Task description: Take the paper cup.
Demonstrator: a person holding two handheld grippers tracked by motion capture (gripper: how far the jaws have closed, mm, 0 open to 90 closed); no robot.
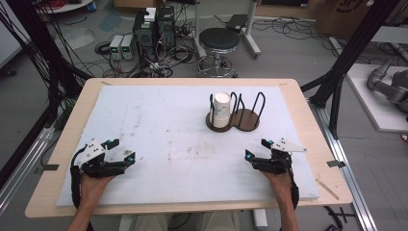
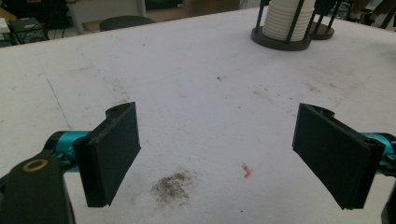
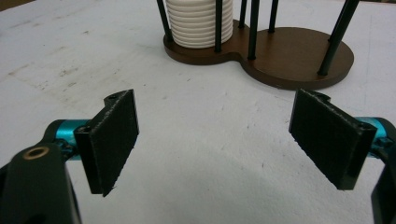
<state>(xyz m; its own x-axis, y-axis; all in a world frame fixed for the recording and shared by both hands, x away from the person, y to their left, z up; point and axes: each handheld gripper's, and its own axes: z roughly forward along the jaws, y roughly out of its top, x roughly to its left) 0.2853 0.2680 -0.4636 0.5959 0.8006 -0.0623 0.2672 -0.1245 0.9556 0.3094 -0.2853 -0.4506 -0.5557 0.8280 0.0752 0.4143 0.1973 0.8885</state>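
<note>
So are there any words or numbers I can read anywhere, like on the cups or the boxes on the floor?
No text here can be read.
Stack of white cups in the holder: plain, no print.
Cardboard box at the top right: a dark mark, too blurred to read.
Grey boxes on the floor: any labels are too small to read.

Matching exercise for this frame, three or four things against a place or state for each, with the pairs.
Things:
1. stack of white cups
2. right half of the cup holder
3. left gripper
4. black stool

Places or states:
A. on the floor beyond the table
B. empty
C. inside the left ring of rods
D. jaws open, low over the white mat at the near left

Pairs: 1-C, 2-B, 3-D, 4-A
</note>
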